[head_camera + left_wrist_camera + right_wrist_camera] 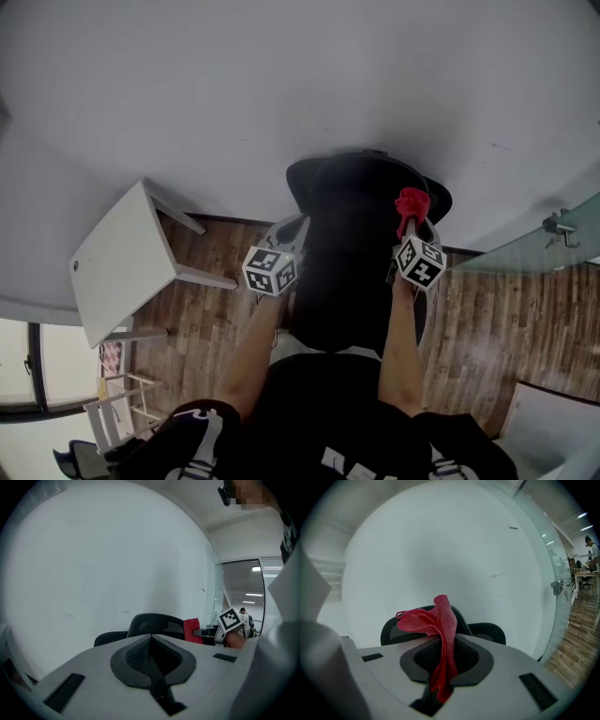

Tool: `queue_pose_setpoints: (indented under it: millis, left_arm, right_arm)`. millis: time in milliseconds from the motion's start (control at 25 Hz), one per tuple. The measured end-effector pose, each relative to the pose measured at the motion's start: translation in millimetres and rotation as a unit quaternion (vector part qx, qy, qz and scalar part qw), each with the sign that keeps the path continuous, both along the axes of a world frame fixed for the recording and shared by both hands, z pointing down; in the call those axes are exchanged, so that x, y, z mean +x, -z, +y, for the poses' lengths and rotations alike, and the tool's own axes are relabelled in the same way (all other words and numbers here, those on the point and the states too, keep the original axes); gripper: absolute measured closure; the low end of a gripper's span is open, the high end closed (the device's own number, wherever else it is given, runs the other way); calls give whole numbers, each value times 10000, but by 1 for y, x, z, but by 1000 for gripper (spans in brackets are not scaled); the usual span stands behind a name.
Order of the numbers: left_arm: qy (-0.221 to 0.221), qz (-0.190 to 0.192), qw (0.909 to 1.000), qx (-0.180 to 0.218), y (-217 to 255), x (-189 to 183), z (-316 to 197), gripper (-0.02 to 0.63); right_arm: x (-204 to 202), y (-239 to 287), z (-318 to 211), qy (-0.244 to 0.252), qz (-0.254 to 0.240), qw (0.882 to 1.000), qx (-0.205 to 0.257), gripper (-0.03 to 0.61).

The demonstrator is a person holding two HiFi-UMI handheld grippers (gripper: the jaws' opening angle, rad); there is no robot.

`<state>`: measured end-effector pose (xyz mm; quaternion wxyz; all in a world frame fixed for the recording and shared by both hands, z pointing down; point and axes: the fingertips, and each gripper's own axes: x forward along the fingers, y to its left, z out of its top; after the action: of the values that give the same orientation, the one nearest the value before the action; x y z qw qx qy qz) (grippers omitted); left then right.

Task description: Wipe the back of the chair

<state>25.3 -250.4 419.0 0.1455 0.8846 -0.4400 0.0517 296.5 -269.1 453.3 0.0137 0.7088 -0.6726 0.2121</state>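
A black mesh office chair [352, 248] stands in front of me against the white wall, its back [157, 624] towards me. My right gripper [411, 217] is shut on a red cloth [436, 623], held at the top right of the chair back [393, 631]. The cloth [411, 204] sticks up from the jaws. My left gripper [289, 234] is beside the chair's left edge; in the left gripper view its jaws are pressed together with nothing between them. That view also shows the cloth [191, 630] and the right gripper's marker cube [230, 619].
A white table [122, 258] stands to the left on the wooden floor [211, 314]. A glass partition with a metal handle [561, 228] is at the right. The white wall [300, 84] is close behind the chair. A person stands far off in the left gripper view.
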Motion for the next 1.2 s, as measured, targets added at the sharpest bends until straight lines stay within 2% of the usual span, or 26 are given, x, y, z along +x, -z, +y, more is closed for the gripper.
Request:
queue_pose_setpoints:
  millis: [160, 440, 880, 1200]
  left_arm:
    - [-1, 44, 10000, -6, -4, -13, 1, 589]
    - [22, 128, 9999, -84, -9, -53, -6, 589]
    - [67, 358, 9990, -247, -21, -130, -32, 589]
    - [-33, 611, 9975, -356, -49, -173, -54, 589]
  right_arm:
    - [-27, 1, -1, 211, 13, 9998, 28, 508]
    - [-98, 9, -15, 700, 31, 9974, 140, 508]
    - [-233, 9, -43, 1605, 47, 9868, 204, 506]
    - [-290, -31, -60, 1545, 29, 9879, -154, 506]
